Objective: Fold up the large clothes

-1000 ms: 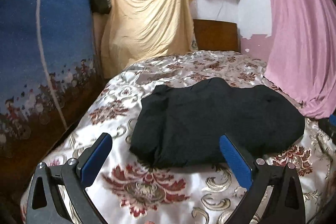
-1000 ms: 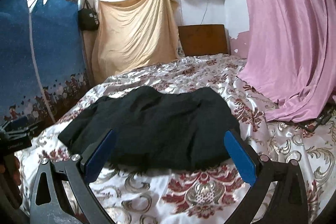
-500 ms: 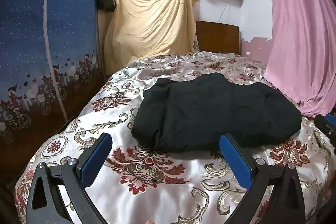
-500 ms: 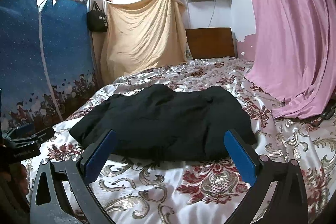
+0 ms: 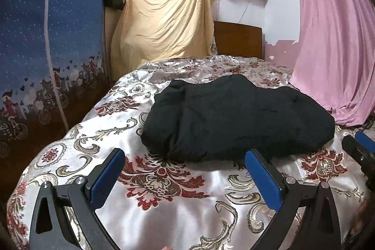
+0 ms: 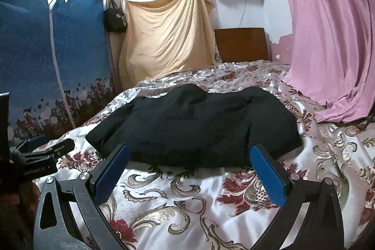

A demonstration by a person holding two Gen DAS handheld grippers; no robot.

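Note:
A black garment (image 5: 236, 118) lies folded in a thick bundle on the floral satin bedspread (image 5: 164, 182); it also shows in the right wrist view (image 6: 194, 128). My left gripper (image 5: 185, 168) is open and empty, held back from the bundle's near edge. My right gripper (image 6: 189, 165) is open and empty, just before the bundle's near edge. The right gripper shows at the right edge of the left wrist view (image 5: 361, 151), and the left gripper at the left edge of the right wrist view (image 6: 42, 151).
A blue fabric wardrobe (image 5: 46, 57) stands left of the bed. A pink curtain (image 5: 332, 39) drapes onto the bed's right side. A yellow sheet (image 5: 164, 20) hangs at the back beside the wooden headboard (image 5: 236, 39).
Both grippers have pulled back and lowered away from the black bundle. The bundle now sits farther ahead, with more bedspread showing in front. Nothing was gripped.

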